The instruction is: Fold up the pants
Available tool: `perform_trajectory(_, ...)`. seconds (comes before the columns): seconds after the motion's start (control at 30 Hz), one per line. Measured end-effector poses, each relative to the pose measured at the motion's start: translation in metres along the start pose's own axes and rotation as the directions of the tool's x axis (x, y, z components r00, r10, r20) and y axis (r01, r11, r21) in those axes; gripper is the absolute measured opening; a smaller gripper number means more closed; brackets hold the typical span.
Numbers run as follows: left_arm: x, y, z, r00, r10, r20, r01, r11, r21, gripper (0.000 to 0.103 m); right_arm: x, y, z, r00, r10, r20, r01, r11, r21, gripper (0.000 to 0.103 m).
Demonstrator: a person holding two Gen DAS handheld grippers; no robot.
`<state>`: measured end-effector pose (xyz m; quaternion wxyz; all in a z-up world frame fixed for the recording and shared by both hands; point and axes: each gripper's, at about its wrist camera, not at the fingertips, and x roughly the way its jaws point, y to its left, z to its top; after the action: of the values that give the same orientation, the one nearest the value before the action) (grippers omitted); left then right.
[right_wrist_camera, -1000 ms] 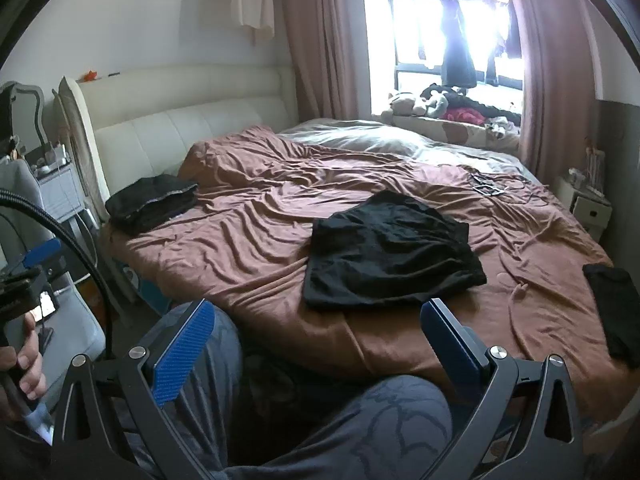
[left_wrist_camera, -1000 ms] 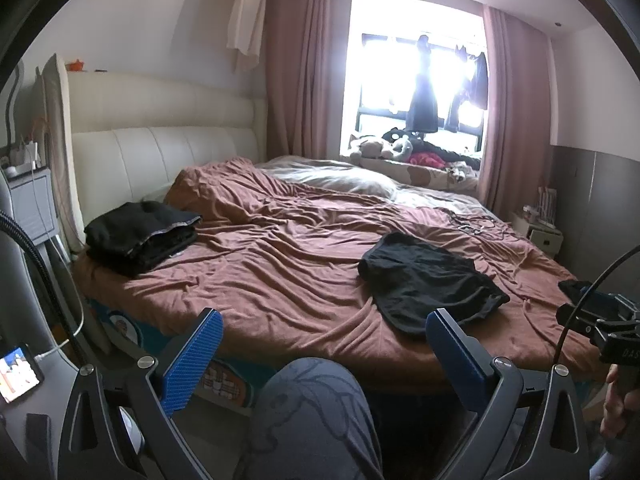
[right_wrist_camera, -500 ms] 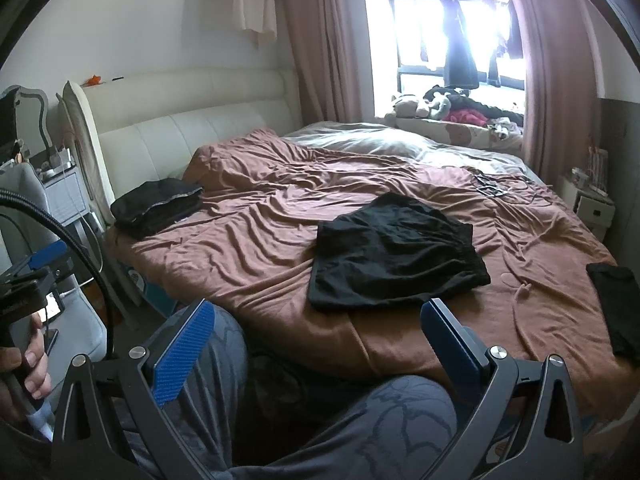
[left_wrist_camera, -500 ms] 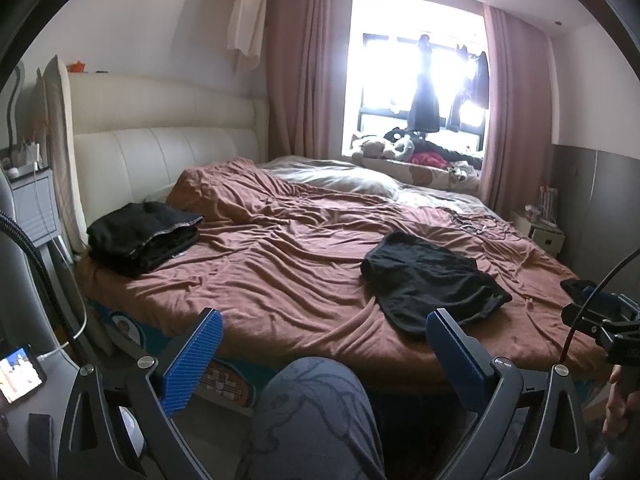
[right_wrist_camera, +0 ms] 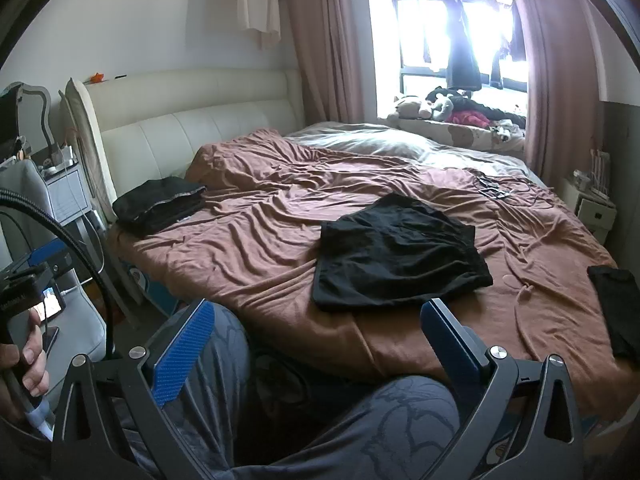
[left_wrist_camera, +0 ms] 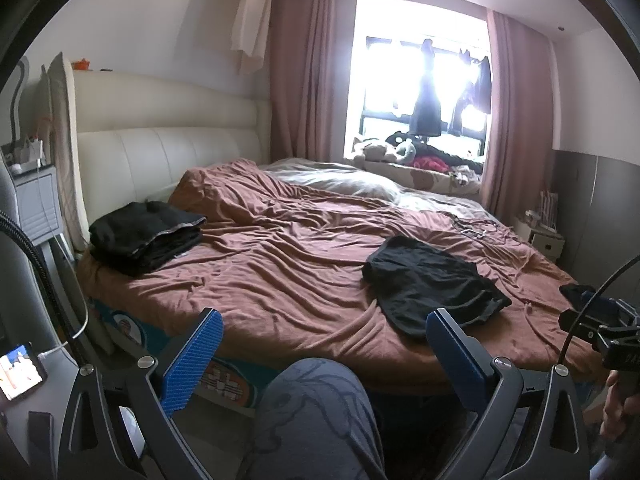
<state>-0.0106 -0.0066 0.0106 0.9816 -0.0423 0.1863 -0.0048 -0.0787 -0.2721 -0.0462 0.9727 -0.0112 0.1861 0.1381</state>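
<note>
The black pants [right_wrist_camera: 398,254] are lying spread but rumpled on the brown bedcover [right_wrist_camera: 256,240], near the bed's front edge and a little right of its middle. They are looking thin, soft and light, so they are likely to drape and slide over the loose cover instead of holding any shape. The neat straight hem along the near edge is probably the best place to take hold, one corner for each side, pinching a good bite of cloth so that both layers are coming up together.

Both tools are hanging short of the bed, over the person's grey-patterned knees [left_wrist_camera: 316,412], touching nothing. The left hand-held gripper [left_wrist_camera: 320,354] is standing wide, nothing between its blue pads [left_wrist_camera: 194,360]. The right hand-held gripper [right_wrist_camera: 316,346] is standing just as wide and just as empty, with the pants lying ahead of it.

Farther out, a stack of folded dark clothes [left_wrist_camera: 144,236] is sitting by the cream headboard [left_wrist_camera: 168,160], well apart from the pants. Another dark garment [right_wrist_camera: 616,308] is lying at the bed's right edge. Soft toys [right_wrist_camera: 424,106] and clothing are piling under the bright window [left_wrist_camera: 420,88].
</note>
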Motion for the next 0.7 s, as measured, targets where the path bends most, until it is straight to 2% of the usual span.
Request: perform_trajectory(0.7, -0.0058, 0.0106, 0.0002, 1.000, -0.005, 0.004, 0.005, 1.000, 0.004, 0.102, -0.0027, -0.0042, -0.0017, 1.000, -0.006, 0.004, 0.005, 0.999, 0.032, 0.103)
